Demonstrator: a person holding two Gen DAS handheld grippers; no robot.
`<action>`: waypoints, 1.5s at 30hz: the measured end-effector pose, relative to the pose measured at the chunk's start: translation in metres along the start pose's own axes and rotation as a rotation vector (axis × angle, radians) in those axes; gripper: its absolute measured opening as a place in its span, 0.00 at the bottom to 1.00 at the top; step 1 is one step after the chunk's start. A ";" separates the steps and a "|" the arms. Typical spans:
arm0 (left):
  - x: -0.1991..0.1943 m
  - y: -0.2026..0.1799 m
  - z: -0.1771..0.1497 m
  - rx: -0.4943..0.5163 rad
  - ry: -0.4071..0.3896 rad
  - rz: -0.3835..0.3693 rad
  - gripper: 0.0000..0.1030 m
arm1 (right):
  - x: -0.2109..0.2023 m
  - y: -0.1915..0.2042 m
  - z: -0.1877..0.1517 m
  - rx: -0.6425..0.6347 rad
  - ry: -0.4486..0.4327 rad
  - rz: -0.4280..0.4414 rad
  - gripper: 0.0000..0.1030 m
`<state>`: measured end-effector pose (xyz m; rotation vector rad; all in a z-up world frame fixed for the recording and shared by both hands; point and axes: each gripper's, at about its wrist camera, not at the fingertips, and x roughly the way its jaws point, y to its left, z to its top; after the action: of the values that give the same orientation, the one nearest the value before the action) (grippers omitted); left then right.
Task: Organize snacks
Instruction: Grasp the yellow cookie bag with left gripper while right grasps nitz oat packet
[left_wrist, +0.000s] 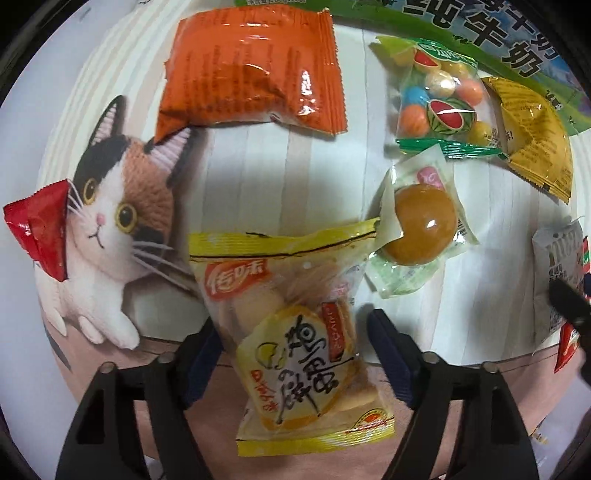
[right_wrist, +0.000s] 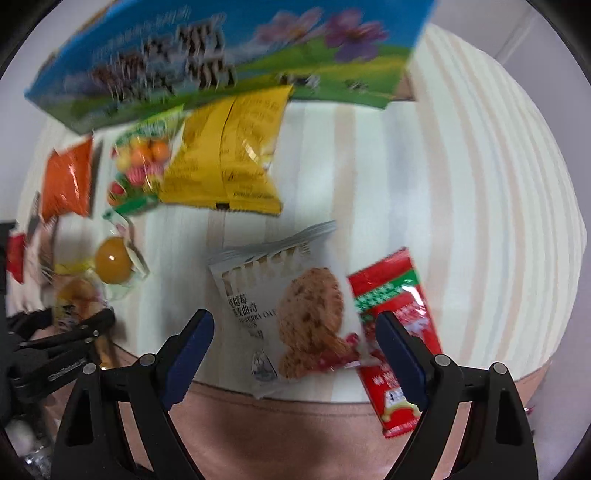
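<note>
The left gripper (left_wrist: 291, 354) straddles the yellow biscuit pack (left_wrist: 295, 328), jaws apart with neither pad pressing it. The right gripper (right_wrist: 295, 354) hangs open over the oat cookie packet (right_wrist: 291, 314) – each should centre, lower, then pinch the packet's middle.
</note>
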<state>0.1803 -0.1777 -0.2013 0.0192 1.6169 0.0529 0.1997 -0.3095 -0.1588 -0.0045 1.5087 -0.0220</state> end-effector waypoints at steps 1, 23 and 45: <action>0.001 -0.001 0.008 -0.001 0.000 0.005 0.78 | 0.006 0.003 0.001 -0.011 0.008 -0.009 0.87; 0.047 0.005 0.021 0.055 0.022 -0.032 0.84 | 0.032 0.018 -0.018 0.109 0.129 0.113 0.76; 0.054 0.009 0.007 0.140 0.044 -0.021 0.88 | 0.042 0.071 -0.043 0.014 0.111 -0.012 0.73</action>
<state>0.1850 -0.1660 -0.2556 0.1102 1.6616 -0.0763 0.1607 -0.2385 -0.2051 -0.0017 1.6194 -0.0430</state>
